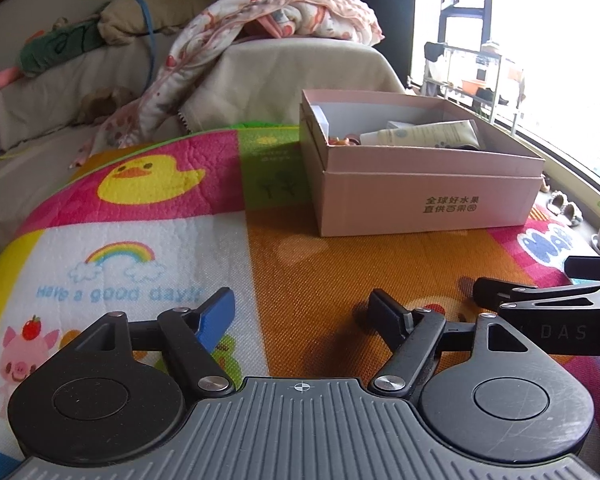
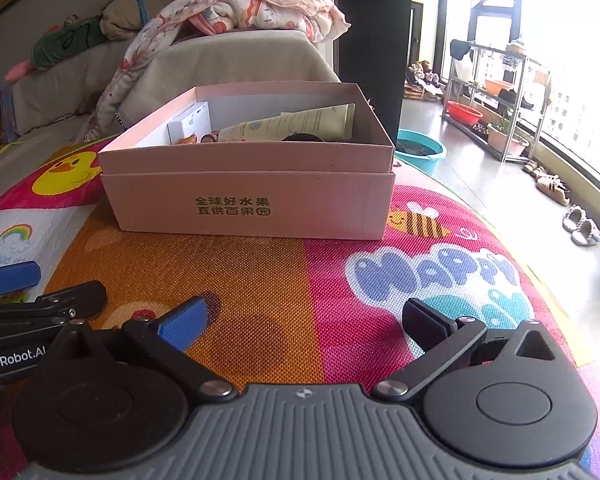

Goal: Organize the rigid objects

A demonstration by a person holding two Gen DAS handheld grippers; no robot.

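Observation:
A pink cardboard box stands open on the colourful play mat. Inside lie a cream tube, a white carton and small brownish items. My left gripper is open and empty, low over the mat, short of the box and to its left. My right gripper is open and empty, in front of the box. Each gripper shows at the edge of the other's view, the right one and the left one.
A sofa with a patterned blanket and plush toys stands behind the mat. To the right are bare floor, a teal basin, a metal rack, slippers and large windows.

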